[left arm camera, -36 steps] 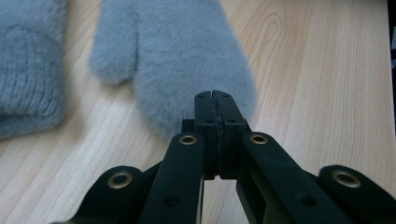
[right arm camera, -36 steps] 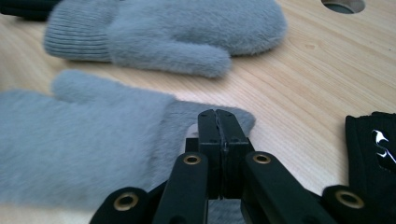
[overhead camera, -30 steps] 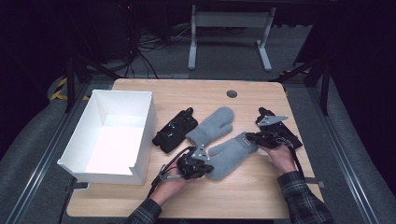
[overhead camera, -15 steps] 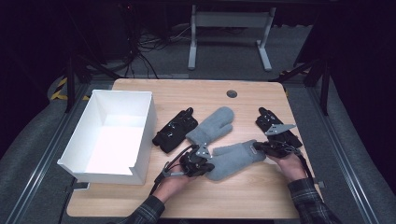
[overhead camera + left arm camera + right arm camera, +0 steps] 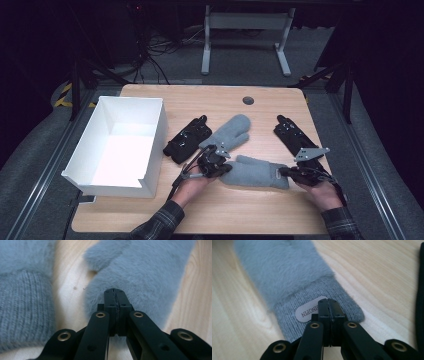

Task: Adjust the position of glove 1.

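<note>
On the table, a grey mitten lies between both closed tongs.

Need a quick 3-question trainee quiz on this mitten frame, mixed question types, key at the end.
1. True or false: the white box holds a glove.
2. Which end of the near grey mitten does the right gripper meet?
A. the knitted cuff
B. the furry tip
C. the thumb
3. How many black gloves lie on the table, and on which sides of the two grey mittens?

Key
1. False: the box shows nothing inside.
2. A. The shut jaws rest at the cuff by its label; the left gripper, also shut, sits at the furry end.
3. Two: one black glove to the left, beside the box, and another black glove to the right. The far grey mitten lies between them.
</note>
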The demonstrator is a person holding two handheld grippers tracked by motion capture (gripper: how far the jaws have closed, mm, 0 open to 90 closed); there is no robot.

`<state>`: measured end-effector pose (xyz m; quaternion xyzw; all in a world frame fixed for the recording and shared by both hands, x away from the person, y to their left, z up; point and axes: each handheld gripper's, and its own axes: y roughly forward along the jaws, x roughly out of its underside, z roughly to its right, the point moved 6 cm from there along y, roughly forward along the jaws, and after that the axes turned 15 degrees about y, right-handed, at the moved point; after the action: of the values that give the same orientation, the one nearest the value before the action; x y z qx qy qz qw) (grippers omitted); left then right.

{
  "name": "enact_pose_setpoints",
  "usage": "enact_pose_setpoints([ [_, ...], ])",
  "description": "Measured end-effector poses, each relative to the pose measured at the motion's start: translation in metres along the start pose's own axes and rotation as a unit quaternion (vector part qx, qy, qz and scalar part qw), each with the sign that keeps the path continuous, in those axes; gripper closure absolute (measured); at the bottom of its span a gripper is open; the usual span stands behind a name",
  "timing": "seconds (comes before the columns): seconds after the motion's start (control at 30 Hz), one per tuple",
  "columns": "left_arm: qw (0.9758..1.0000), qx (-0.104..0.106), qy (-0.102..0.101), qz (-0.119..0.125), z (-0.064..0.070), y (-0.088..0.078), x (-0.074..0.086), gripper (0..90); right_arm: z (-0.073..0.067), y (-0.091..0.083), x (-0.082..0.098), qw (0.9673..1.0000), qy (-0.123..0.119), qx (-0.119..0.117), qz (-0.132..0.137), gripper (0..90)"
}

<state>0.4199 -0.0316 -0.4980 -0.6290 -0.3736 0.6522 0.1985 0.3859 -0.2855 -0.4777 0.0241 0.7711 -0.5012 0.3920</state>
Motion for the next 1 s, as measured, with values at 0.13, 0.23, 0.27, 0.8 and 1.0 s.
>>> enact_pose_setpoints([
  [0.13,0.9999,-0.009,-0.005,0.007,-0.006,-0.004,-0.003,89.8,-0.009,-0.004,0.009,0.9998,-0.006,-0.016,-0.005,90.0],
  [0.23,0.9998,-0.013,-0.002,0.016,-0.004,-0.016,-0.007,89.8,-0.015,-0.007,0.013,0.9997,-0.012,-0.020,-0.009,90.0],
  [0.27,0.9998,-0.010,-0.002,0.016,-0.002,-0.021,-0.008,89.8,-0.017,-0.009,0.013,0.9997,-0.019,-0.017,-0.006,90.0],
  [0.8,0.9986,0.043,0.017,-0.028,0.037,-0.008,0.005,89.8,0.014,0.006,-0.005,0.9997,-0.008,0.022,0.001,90.0],
  [1.0,0.9988,0.039,0.012,-0.028,0.033,0.002,0.000,89.8,0.000,0.011,0.004,0.9994,-0.023,-0.013,-0.023,90.0],
])
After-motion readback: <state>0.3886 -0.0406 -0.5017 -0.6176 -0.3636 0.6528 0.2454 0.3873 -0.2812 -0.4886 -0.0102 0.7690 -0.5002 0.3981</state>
